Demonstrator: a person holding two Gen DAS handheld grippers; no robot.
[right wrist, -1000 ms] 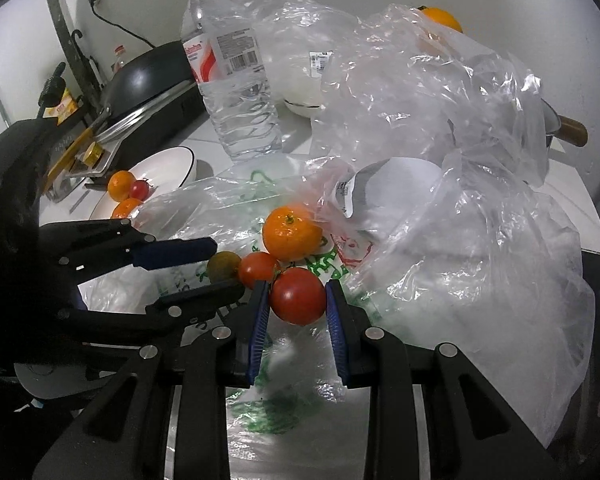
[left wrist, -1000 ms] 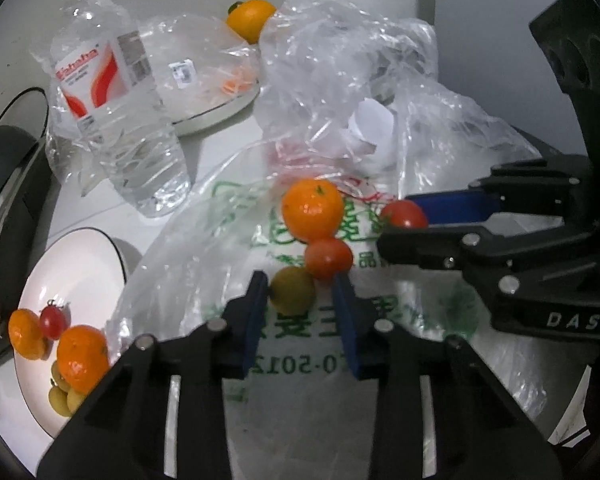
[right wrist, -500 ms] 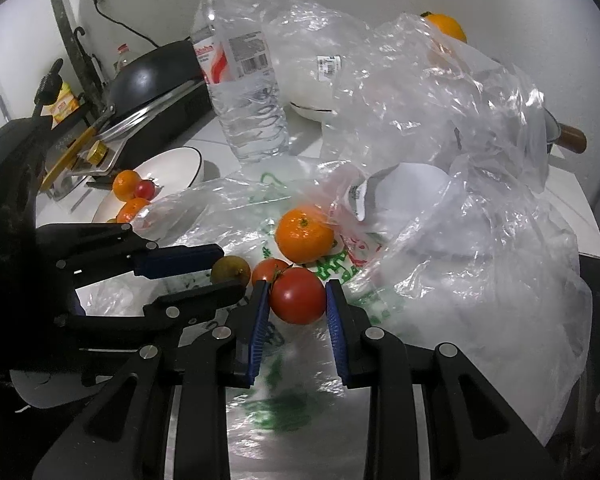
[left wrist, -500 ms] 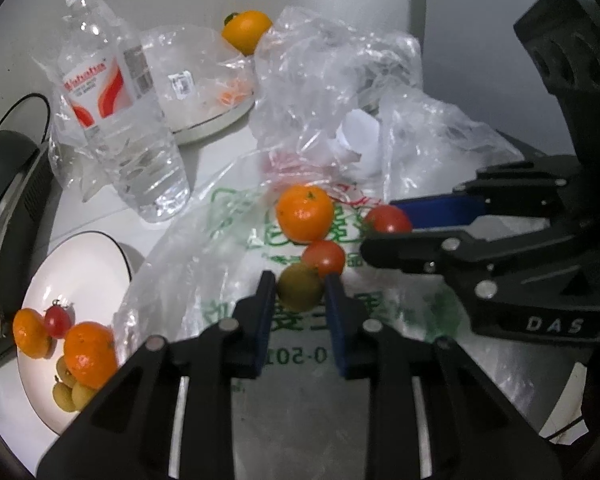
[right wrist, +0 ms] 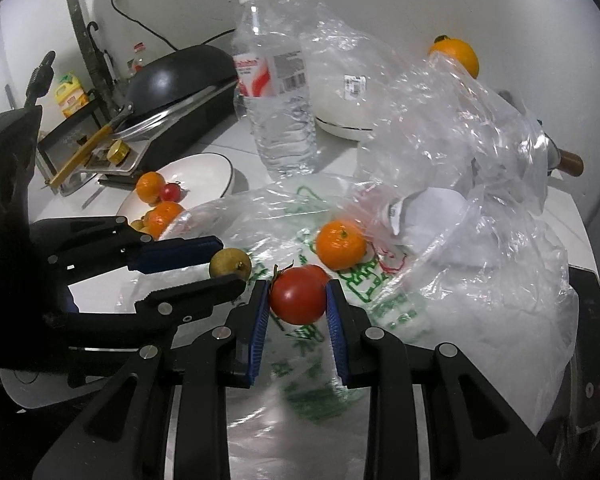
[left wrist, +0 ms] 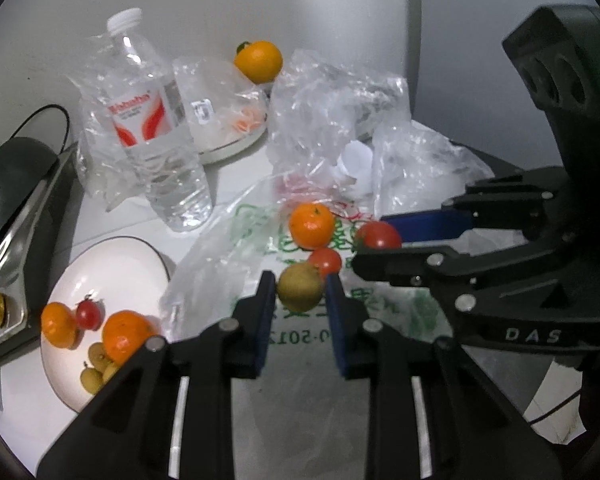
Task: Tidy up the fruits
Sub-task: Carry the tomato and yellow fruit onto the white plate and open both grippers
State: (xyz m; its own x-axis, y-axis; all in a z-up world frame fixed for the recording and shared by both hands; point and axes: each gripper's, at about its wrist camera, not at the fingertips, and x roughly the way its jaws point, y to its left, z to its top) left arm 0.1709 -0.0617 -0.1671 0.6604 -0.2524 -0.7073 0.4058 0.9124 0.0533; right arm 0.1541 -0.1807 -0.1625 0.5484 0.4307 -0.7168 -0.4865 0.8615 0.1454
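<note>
Left wrist view: my left tongs [left wrist: 300, 292] were closed on a small yellow-green fruit [left wrist: 300, 286], blue pads touching both its sides, over a flattened plastic bag [left wrist: 236, 264] with green print on the white counter [left wrist: 128, 220]. Just beyond it lay a small red tomato [left wrist: 325, 261] and a mandarin [left wrist: 312, 225]. My right tongs [left wrist: 378, 236] reached in from the right, clamped on a larger tomato [left wrist: 378, 235]. To the left sat a black-rimmed white plate [left wrist: 112, 264] bearing two mandarins, a cherry tomato and several small yellowish fruits. A clear water bottle [left wrist: 152, 132] stood upright behind it, an orange [left wrist: 259, 60] farther back against the pale wall [left wrist: 340, 12].

Right wrist view: my right tongs [right wrist: 298, 300] gripped the larger tomato [right wrist: 298, 295] between both pads, above the printed bag [right wrist: 260, 216]. My left tongs [right wrist: 230, 262] held the yellow-green fruit [right wrist: 230, 265] just left. The mandarin [right wrist: 341, 244] lay on the bag beyond; crumpled clear plastic [right wrist: 460, 128] heaped to the right. A black pan [right wrist: 180, 76] and a power cord [right wrist: 140, 16] occupied the counter's [right wrist: 228, 136] far left by the wall.
</note>
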